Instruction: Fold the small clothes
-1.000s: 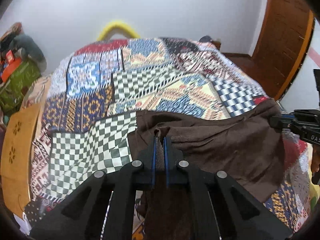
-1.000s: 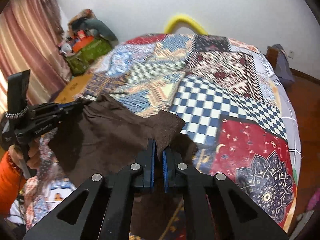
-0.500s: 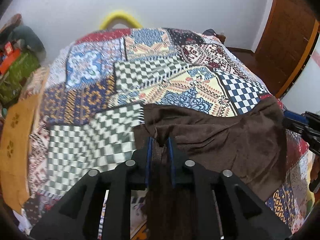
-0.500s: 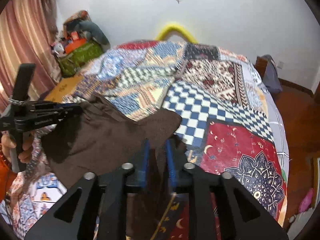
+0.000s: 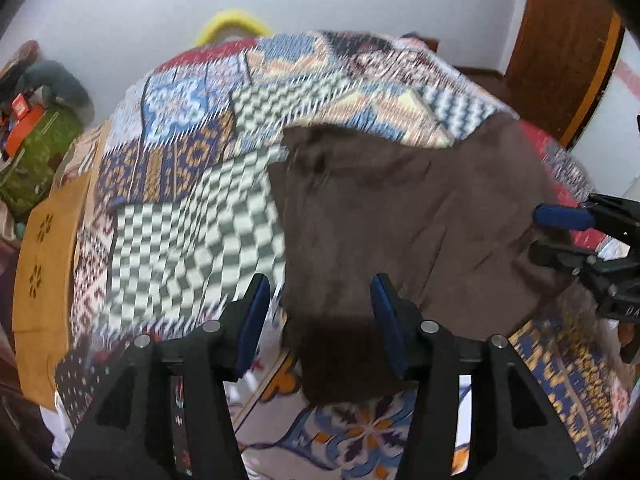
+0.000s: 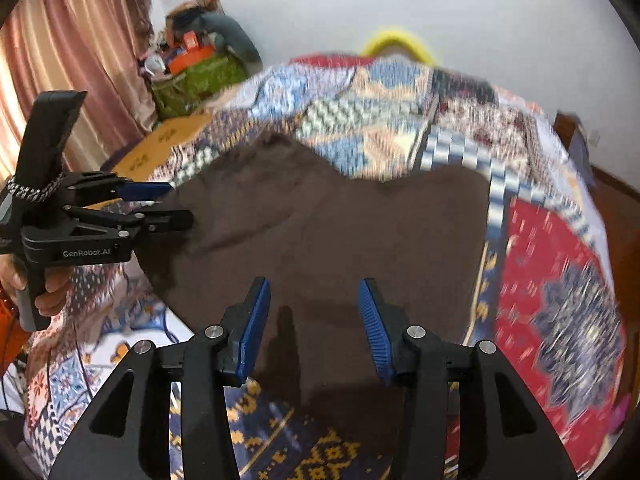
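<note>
My left tool has its jaws opening, the blue pads spread on either side of the near edge of the brown garment — the cloth lies between them, but neither pad presses on it. My right tool is opening too, and its pads stand apart over the same dark cloth without pinching it. The garment lies on the bed, spread across the patchwork quilt at the near side, its far edge rumpled. In the right wrist view my left tool sits at the garment's left corner, a hand around its grip. In the left wrist view the right tool is at the cloth's right edge. Both views are smeared by motion blur.
</note>
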The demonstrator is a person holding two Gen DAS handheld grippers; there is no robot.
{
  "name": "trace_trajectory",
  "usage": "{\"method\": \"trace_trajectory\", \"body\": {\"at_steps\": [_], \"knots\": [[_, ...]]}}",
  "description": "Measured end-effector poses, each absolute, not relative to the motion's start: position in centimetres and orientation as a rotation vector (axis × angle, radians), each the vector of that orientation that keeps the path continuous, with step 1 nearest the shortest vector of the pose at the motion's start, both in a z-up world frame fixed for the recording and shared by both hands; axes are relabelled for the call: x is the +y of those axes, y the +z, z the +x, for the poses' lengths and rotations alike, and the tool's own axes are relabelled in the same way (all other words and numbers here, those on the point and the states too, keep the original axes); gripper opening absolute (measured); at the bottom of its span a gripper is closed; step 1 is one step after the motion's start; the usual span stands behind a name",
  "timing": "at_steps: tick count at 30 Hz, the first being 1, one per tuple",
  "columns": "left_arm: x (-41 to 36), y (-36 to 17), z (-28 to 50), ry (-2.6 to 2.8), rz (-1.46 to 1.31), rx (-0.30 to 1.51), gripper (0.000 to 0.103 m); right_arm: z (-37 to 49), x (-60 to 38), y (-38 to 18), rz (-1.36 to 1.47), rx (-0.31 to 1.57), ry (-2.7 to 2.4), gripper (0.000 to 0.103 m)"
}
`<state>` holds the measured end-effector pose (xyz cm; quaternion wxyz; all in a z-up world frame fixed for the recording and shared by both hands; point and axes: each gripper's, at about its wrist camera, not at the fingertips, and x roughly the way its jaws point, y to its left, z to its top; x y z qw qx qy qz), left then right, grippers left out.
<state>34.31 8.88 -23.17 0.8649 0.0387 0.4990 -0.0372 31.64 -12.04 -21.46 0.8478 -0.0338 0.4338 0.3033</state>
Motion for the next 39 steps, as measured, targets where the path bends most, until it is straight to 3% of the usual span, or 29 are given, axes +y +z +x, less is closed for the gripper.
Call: {"method": "trace_trajectory", "body": {"at_steps": [7, 15, 22, 37, 39], "knots": [[12.7, -23.5, 32.4, -0.03, -0.034, 1.054, 0.066, 30.8, -15.8, -21.5, -0.012, 0.935, 0.567, 0.043], [13.8, -22.8, 31.4, 0.044, 0.008, 1.048, 0.068, 29.7, -18.8, -21.5, 0.017, 0.957, 0.495, 0.046], [13.6, -22.5, 32.4, -0.029, -0.07, 1.06, 0.077, 29.6, -19.3, -21.1, 0.041, 0.939, 0.483, 0.06], [12.5, -26.4, 40.0, -0.146, -0.275, 1.141, 0.077, 34.6, -17.5, -22.7, 0.171, 0.947, 0.543, 0.063], [12.3, -26.6, 40.6, -0.176, -0.3, 1.136, 0.069, 35.2, -17.1, -23.1, 0.187, 0.949, 0.543, 0.063]]}}
